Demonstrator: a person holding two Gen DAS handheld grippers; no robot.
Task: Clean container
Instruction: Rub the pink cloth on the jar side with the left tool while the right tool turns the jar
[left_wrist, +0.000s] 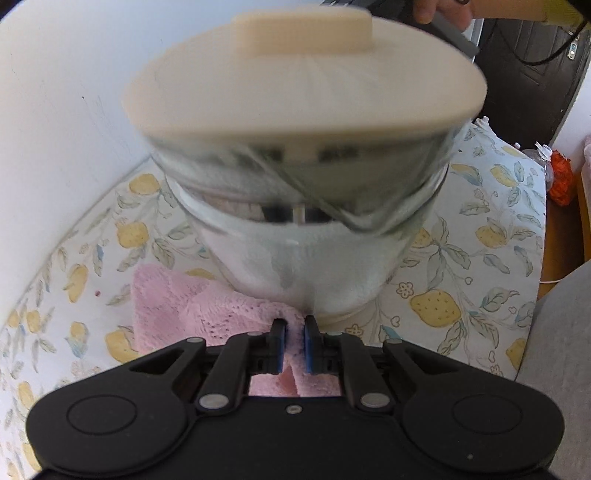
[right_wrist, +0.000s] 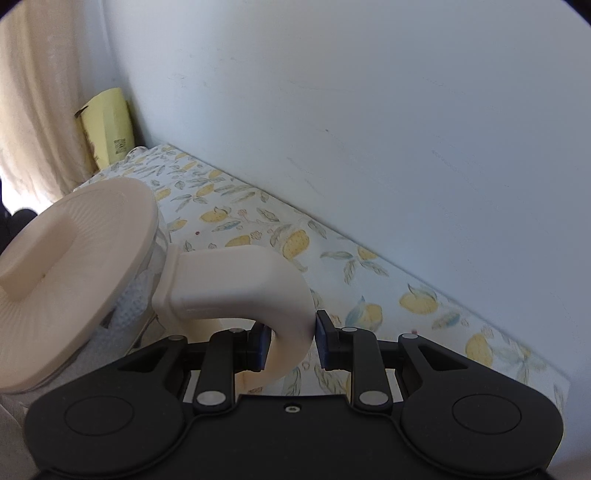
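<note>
A: Fingers first. The left gripper (left_wrist: 293, 345) has its blue pads pinched on a fold of the pink cloth (left_wrist: 192, 314), which lies on the lemon-print tablecloth (left_wrist: 480, 236). The right gripper (right_wrist: 290, 345) is clamped across the cream handle (right_wrist: 258, 291) of the container.

B: And the container (left_wrist: 306, 236) itself?

A: It is a glass jug with a cream lid (left_wrist: 306, 88). In the left wrist view it stands just past the cloth and fills the middle of the frame, tipped toward the camera and blurred. I cannot tell whether its base rests on the table or hangs just clear of it. Beyond it are the white wall (left_wrist: 66, 92) and, at the top right, a hand (left_wrist: 439, 13) on a grey part that I take for the other gripper.

B: What could go wrong?

A: I'd judge three things. The lid looks merely seated, so a further tilt might let it slide off. The handle is smooth and curved, so the jug could swivel between the pads if the cloth pushes hard against the glass. And only a small fold of the cloth is pinched, so it may slip free during a wipe.

B: Anything farther off?

A: A yellow carton (right_wrist: 107, 125) in the corner, well apart.
</note>
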